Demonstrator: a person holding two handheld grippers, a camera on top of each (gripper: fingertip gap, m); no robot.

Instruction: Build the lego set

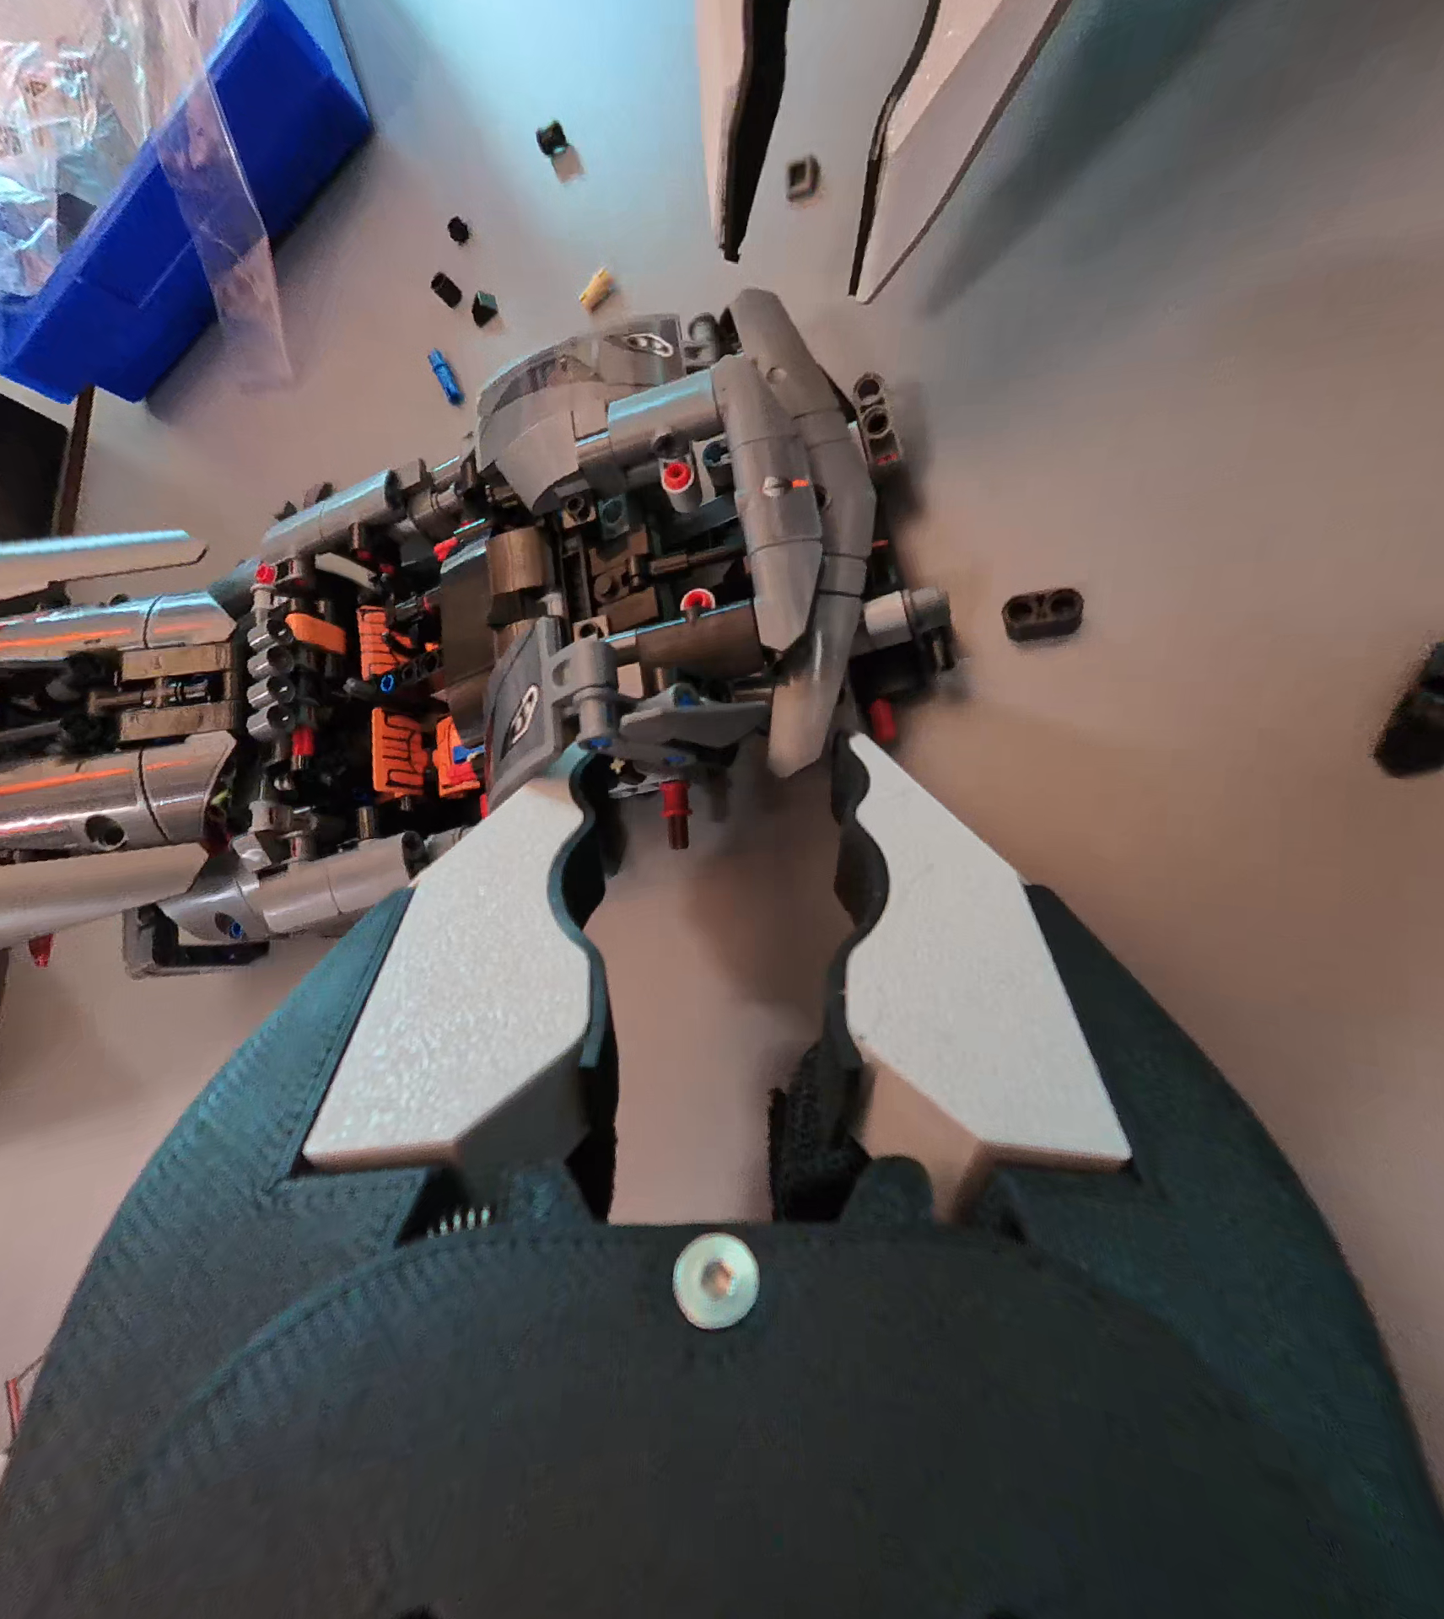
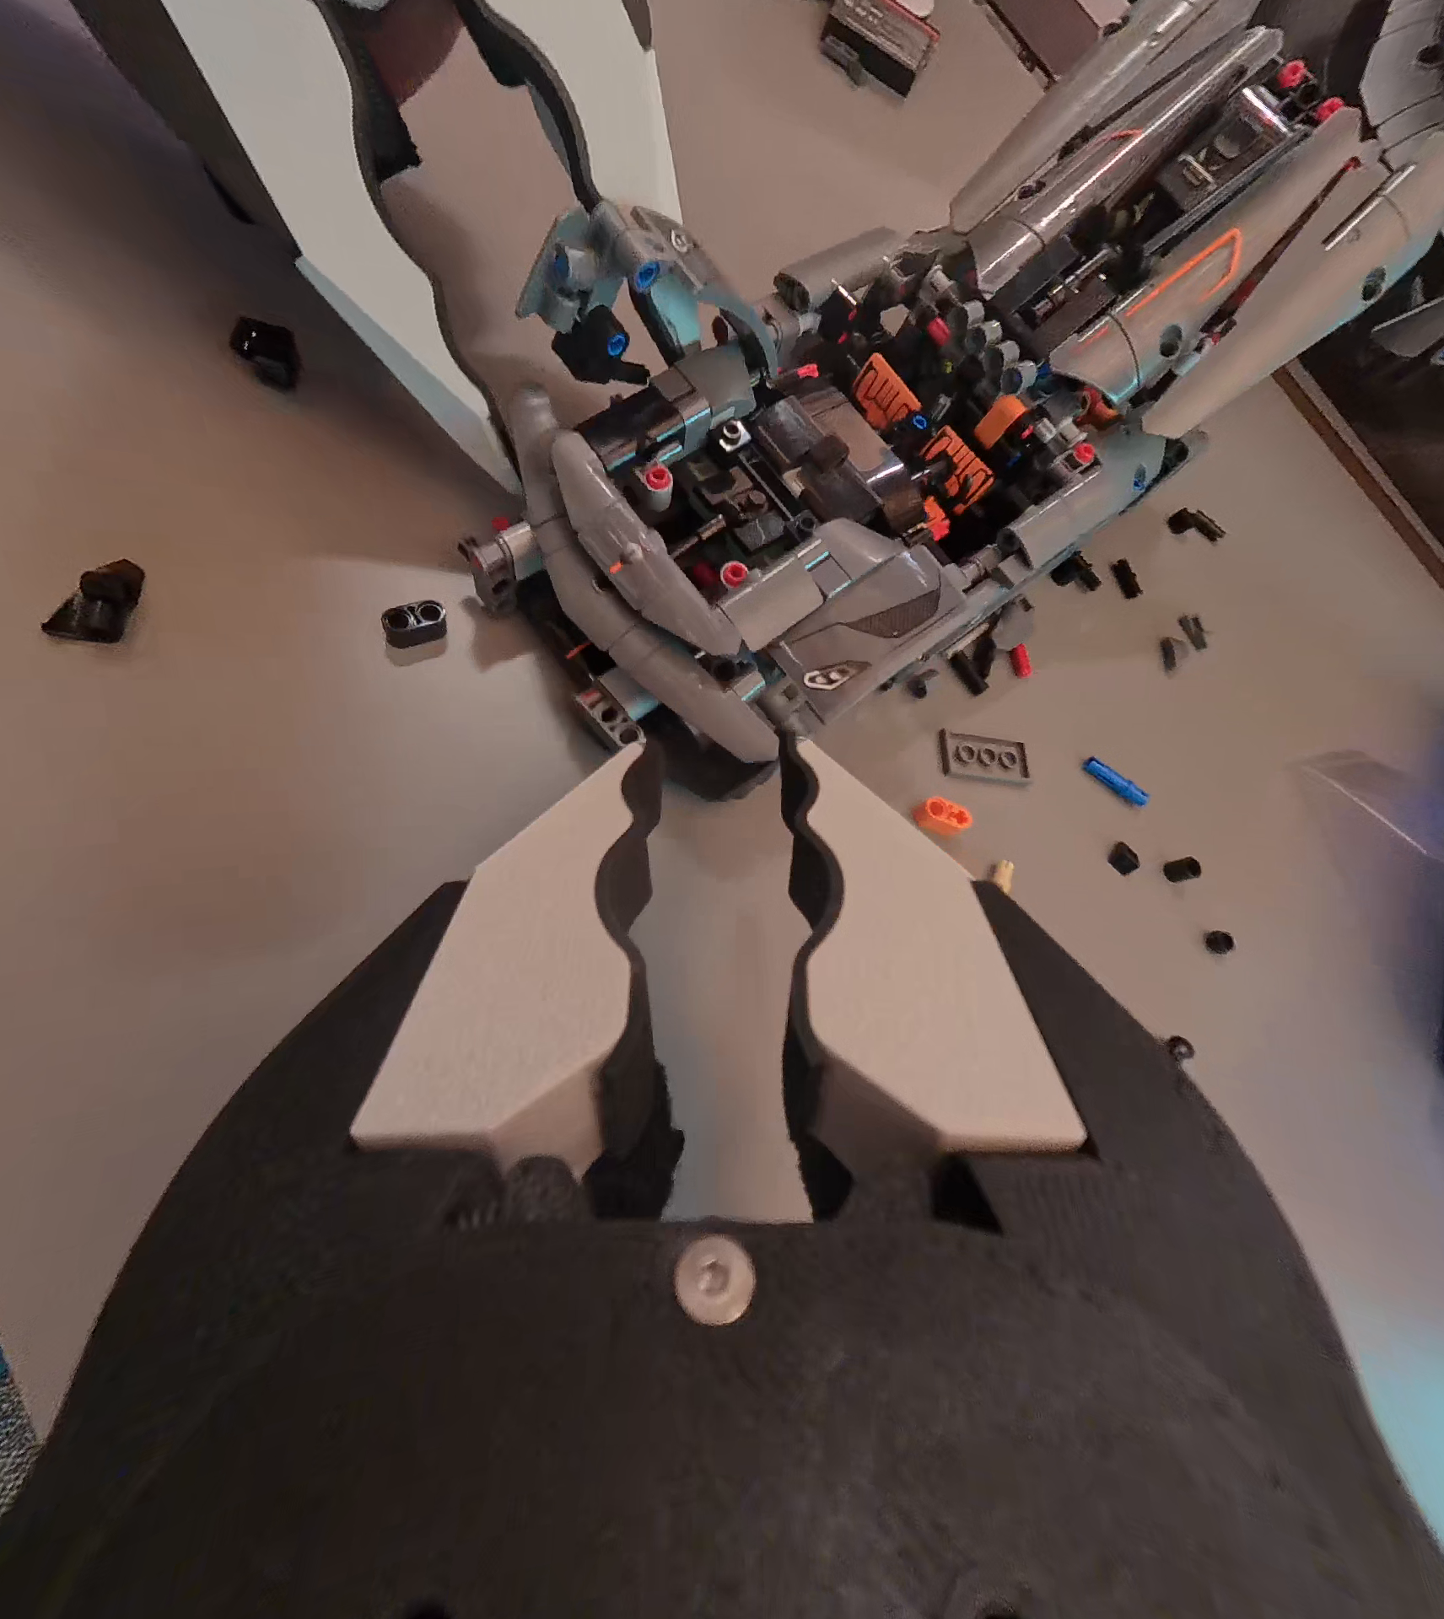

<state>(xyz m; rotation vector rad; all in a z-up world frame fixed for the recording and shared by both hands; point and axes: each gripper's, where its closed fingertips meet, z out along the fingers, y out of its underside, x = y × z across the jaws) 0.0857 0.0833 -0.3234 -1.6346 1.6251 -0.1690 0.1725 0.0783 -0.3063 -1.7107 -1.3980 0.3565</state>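
Basically both grippers, left [image 1: 714, 780] and right [image 2: 714, 771], spread at model's [image 1: 578, 561] 6 o'clock edge; careless squeeze could pop grey panels.

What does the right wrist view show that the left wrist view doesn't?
Only right wrist: an orange two-hole connector and a grey three-hole plate loose on the table, and the left hand-held gripper at the model's grey sub-assembly.

Only left wrist: clear plastic bags in the blue bin.

Both: the grey lego model, the black two-hole beam, the blue pin.
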